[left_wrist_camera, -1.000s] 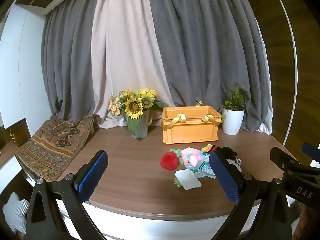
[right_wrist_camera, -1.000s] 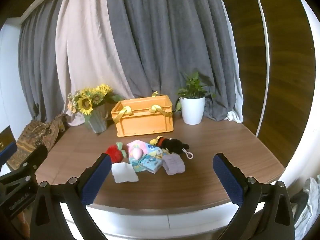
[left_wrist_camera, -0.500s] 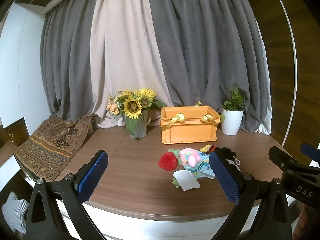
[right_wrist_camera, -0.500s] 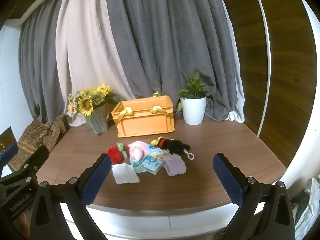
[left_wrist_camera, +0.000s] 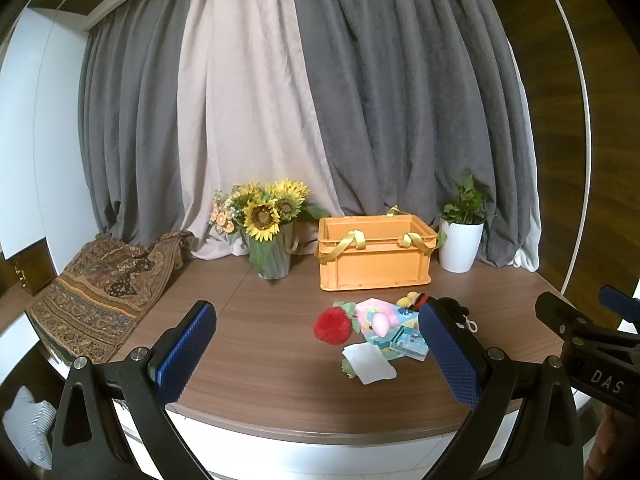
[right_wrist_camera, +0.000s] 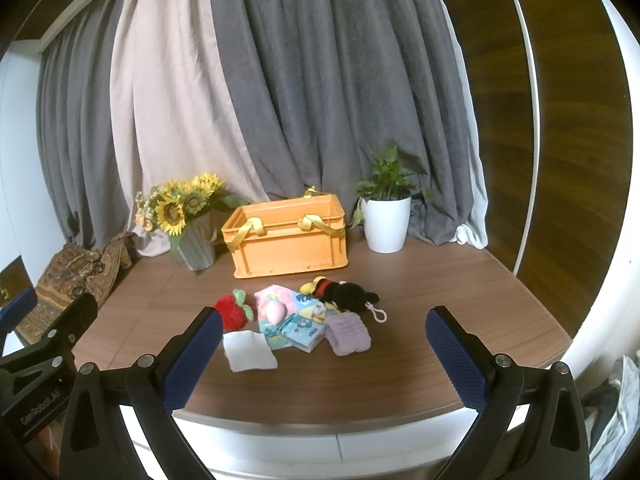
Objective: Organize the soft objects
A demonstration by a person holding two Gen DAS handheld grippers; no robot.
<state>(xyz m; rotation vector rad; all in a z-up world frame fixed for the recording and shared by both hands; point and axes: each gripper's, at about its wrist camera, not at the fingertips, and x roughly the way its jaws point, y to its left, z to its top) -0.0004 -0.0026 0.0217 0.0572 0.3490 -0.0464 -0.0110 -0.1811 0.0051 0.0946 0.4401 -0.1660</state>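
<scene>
A heap of soft things lies mid-table in front of an orange crate (right_wrist_camera: pixel 286 236) (left_wrist_camera: pixel 374 254) with yellow handles: a red plush strawberry (right_wrist_camera: pixel 231 312) (left_wrist_camera: pixel 333 325), a white folded cloth (right_wrist_camera: pixel 249 350) (left_wrist_camera: pixel 370 362), a pink plush (right_wrist_camera: pixel 274 310), a blue cloth book (right_wrist_camera: pixel 302 330), a lilac knit piece (right_wrist_camera: pixel 347 334) and a black mouse plush (right_wrist_camera: pixel 346 292). My left gripper (left_wrist_camera: pixel 318 354) and right gripper (right_wrist_camera: pixel 324 356) are both open and empty, held near the table's front edge, short of the heap.
A vase of sunflowers (right_wrist_camera: pixel 188 216) stands left of the crate and a white potted plant (right_wrist_camera: pixel 386 216) to its right. A patterned cloth (left_wrist_camera: pixel 100 292) drapes over the table's left edge. Grey and beige curtains hang behind.
Both grippers have drifted slightly; the view shifts a little and the heap sits marginally farther. Nothing on the table has moved.
</scene>
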